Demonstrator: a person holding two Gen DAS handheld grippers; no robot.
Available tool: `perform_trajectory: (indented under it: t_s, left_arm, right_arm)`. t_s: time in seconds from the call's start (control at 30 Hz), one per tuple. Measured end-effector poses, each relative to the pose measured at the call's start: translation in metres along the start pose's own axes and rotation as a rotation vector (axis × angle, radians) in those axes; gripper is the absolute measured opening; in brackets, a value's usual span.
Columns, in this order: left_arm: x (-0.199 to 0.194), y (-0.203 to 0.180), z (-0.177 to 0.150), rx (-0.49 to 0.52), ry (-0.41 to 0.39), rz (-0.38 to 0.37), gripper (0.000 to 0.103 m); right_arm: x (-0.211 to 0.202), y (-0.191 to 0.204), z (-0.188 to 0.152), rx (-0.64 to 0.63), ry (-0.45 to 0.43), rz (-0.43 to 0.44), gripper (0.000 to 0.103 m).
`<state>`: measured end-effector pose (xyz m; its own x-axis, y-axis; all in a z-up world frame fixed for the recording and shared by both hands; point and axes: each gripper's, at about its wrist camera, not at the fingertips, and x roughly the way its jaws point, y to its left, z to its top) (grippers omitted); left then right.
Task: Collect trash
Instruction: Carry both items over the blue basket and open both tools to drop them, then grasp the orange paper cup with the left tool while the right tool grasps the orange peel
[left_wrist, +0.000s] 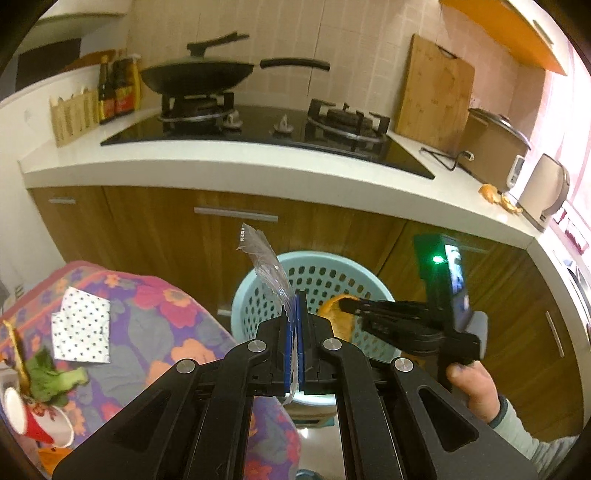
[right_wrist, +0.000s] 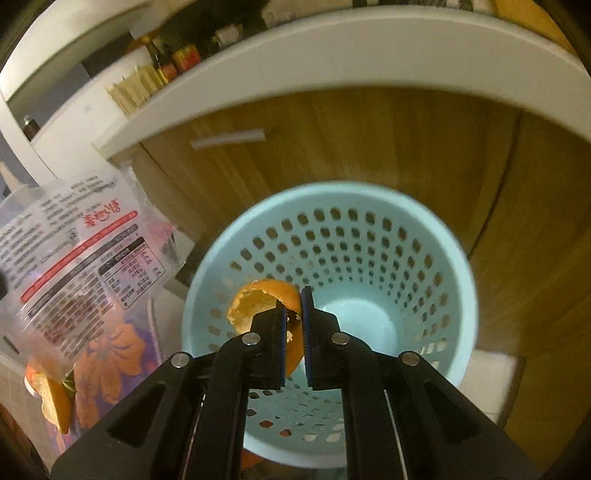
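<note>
A: Largest first. Bench (left_wrist: 258, 166), white top, wood-fronted cabinets below, runs along the back and round to the right. A floral cloth (left_wrist: 155, 314) covers a surface at lower left.

B: The bin?

A: Pale blue perforated wastebasket (right_wrist: 388, 258), round, standing on the floor against the cabinet doors. From the right wrist view its bottom looks bare.

B: Task items, by size.

A: Clear plastic wrapper (right_wrist: 74, 258), printed with red band and black text, crinkled, translucent. Then a curved orange peel (right_wrist: 258, 299), bright rind outside, pale pith inside, ragged edge.

B: Tool states?

A: Left tool (left_wrist: 295, 314) is fully closed, pinching the wrapper's lower edge; the wrapper stands up and leans left, in front of the basket's near rim. Right tool (right_wrist: 293, 325) is closed to a narrow gap on the peel, held over the basket mouth.

B: Hand pose?

A: Both tools tilt downward toward the basket. A hand (left_wrist: 476, 387) in a grey sleeve grips the right tool's handle, entering from the right.
</note>
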<state>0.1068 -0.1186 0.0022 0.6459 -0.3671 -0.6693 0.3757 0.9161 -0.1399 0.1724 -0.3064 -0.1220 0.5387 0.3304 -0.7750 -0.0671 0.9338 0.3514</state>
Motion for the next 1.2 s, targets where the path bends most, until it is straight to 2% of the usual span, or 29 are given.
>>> perform_trajectory:
  t_s: [0.1, 0.2, 0.27, 0.33, 0.47, 0.53, 0.57, 0.6, 0.63, 0.8, 0.9, 0.93, 0.97, 1.03, 1.2]
  left_arm:
    - [0.008, 0.002, 0.000, -0.007, 0.007, 0.001, 0.000]
    - [0.017, 0.002, 0.001, -0.018, 0.019, -0.003, 0.000]
    - [0.023, -0.001, 0.001, -0.015, 0.031, 0.008, 0.000]
    - [0.025, -0.003, 0.000, -0.010, 0.035, 0.012, 0.000]
    - [0.034, -0.009, -0.001, -0.017, 0.046, -0.018, 0.001]
    - [0.041, -0.017, -0.003, 0.005, 0.058, -0.039, 0.010]
    - [0.046, -0.023, -0.006, 0.026, 0.069, -0.022, 0.034]
    - [0.048, -0.027, -0.008, 0.037, 0.064, 0.002, 0.054]
    - [0.048, -0.030, -0.010, 0.049, 0.050, 0.029, 0.056]
    - [0.049, -0.030, -0.018, 0.054, 0.058, 0.056, 0.055]
    - [0.037, -0.022, -0.025, 0.044, 0.037, 0.073, 0.055]
    - [0.030, -0.016, -0.032, 0.043, 0.003, 0.072, 0.055]
    - [0.029, -0.010, -0.036, 0.036, 0.003, 0.080, 0.055]
    - [0.024, 0.001, -0.042, 0.015, 0.026, 0.077, 0.047]
    - [-0.018, 0.014, -0.036, -0.007, -0.051, 0.082, 0.052]
  right_arm:
    - [0.015, 0.003, 0.001, -0.023, 0.047, 0.004, 0.011]
    - [0.018, 0.002, -0.002, -0.030, 0.053, 0.000, 0.016]
    - [0.014, 0.001, -0.002, -0.028, 0.043, 0.009, 0.028]
    - [0.009, -0.003, -0.004, -0.029, 0.026, 0.005, 0.036]
    - [-0.008, -0.017, -0.005, 0.017, -0.008, 0.017, 0.037]
    - [-0.019, -0.026, -0.004, 0.049, -0.032, 0.008, 0.037]
    - [-0.025, -0.031, -0.004, 0.057, -0.049, -0.011, 0.037]
    - [-0.032, -0.035, -0.003, 0.065, -0.064, -0.029, 0.037]
    - [-0.038, -0.039, -0.004, 0.073, -0.072, -0.033, 0.038]
    - [-0.062, -0.051, -0.007, 0.095, -0.112, -0.029, 0.038]
    - [-0.073, -0.047, -0.008, 0.082, -0.141, -0.023, 0.042]
    - [-0.073, -0.043, -0.008, 0.068, -0.149, -0.022, 0.042]
    - [-0.074, -0.039, -0.010, 0.050, -0.163, -0.022, 0.042]
    - [-0.074, -0.025, -0.012, 0.021, -0.185, -0.019, 0.042]
    - [-0.084, 0.014, -0.009, -0.066, -0.211, 0.013, 0.044]
